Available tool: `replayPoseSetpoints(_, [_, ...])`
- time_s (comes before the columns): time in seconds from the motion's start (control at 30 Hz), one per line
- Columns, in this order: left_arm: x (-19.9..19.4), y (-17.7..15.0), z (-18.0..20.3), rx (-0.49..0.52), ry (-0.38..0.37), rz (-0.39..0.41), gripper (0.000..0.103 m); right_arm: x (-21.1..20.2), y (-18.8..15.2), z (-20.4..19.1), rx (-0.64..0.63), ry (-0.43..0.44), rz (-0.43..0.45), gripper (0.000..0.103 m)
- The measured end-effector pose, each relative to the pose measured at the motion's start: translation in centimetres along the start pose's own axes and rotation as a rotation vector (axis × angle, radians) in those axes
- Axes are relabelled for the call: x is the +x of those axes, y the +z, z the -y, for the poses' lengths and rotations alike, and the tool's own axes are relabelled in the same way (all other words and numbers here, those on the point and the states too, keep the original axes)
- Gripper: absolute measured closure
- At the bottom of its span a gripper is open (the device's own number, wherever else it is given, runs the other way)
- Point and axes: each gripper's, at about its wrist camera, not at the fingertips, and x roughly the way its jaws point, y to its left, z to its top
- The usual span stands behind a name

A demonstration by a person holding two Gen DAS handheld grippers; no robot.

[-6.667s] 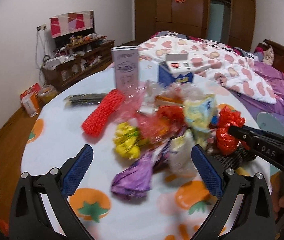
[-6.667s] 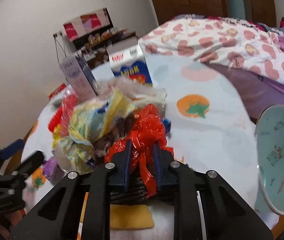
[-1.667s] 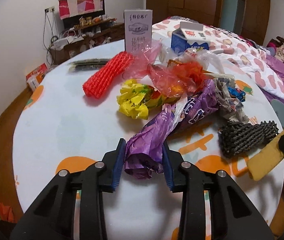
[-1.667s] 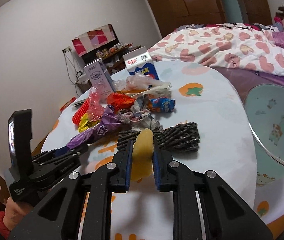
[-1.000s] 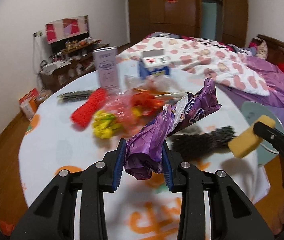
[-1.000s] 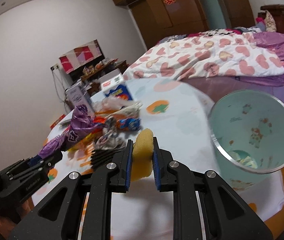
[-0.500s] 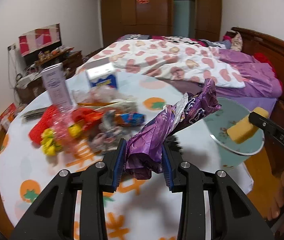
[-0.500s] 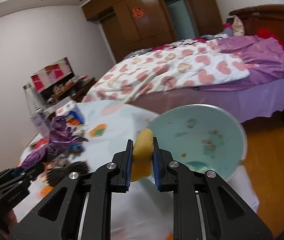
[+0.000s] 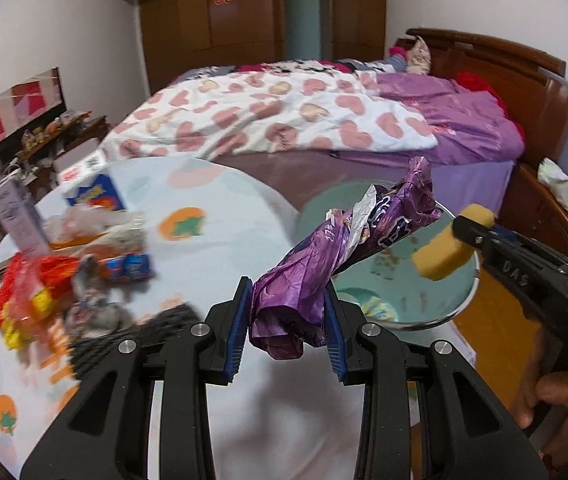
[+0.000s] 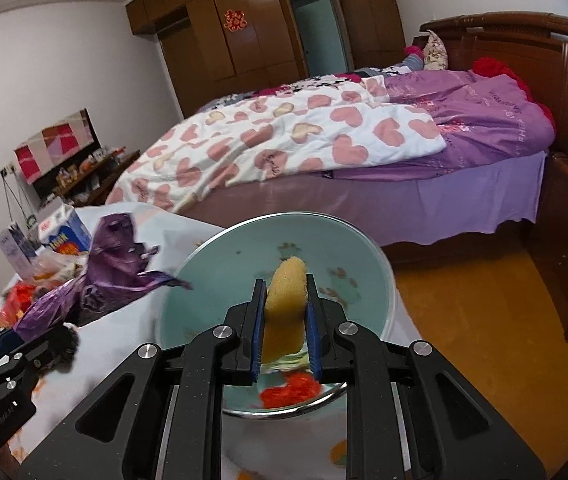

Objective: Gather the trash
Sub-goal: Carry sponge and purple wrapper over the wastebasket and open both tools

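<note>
My left gripper point(image 9: 287, 322) is shut on a crumpled purple wrapper point(image 9: 336, 252) and holds it in the air at the table's right edge, its far end over the teal bin point(image 9: 388, 304). My right gripper point(image 10: 284, 320) is shut on a yellow sponge point(image 10: 286, 296) and holds it above the open teal bin point(image 10: 212, 276). Red plastic point(image 10: 290, 390) lies inside the bin. The purple wrapper also shows in the right wrist view point(image 10: 100, 276), left of the bin. The sponge shows in the left wrist view point(image 9: 444, 252) over the bin's right side.
A round table with an orange-fruit cloth point(image 9: 188, 216) holds loose trash: red and yellow wrappers point(image 9: 28, 292), a black mesh piece point(image 9: 132, 336), a blue carton point(image 9: 92, 192) and a white box point(image 9: 16, 216). A bed point(image 10: 324, 140) stands behind the bin. Wooden floor point(image 10: 484, 320) lies to the right.
Both grippers have swung right, away from the trash pile, to the teal bin. The sponge and the purple wrapper are still gripped and now hang over the bin.
</note>
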Motion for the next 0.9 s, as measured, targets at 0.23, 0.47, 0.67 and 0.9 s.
replayPoseSetpoints(0.23, [2.9, 0.5, 3.1, 0.042, -0.014, -0.045, 0.069, 1.7, -0.2, 1.8, 0.008, -0.035, -0.038, 0.084])
replayPoseSetpoints(0.47, [5.4, 0.4, 4.2, 0.046, -0.007, -0.100, 0.069, 2.8, -0.5, 2.8, 0.012, -0.049, -0.063, 0.084])
replayPoseSetpoints(0.67, [6.6, 0.5, 5.5, 0.071, -0.002, -0.116, 0.068, 3.4, -0.7, 3.3, 0.018, -0.059, -0.082, 0.084])
replayPoseSetpoints(0.9, [7.4, 0.5, 6.1, 0.080, 0.014, -0.143, 0.059, 4.2, -1.1, 3.4, 0.014, -0.062, -0.107, 0.078])
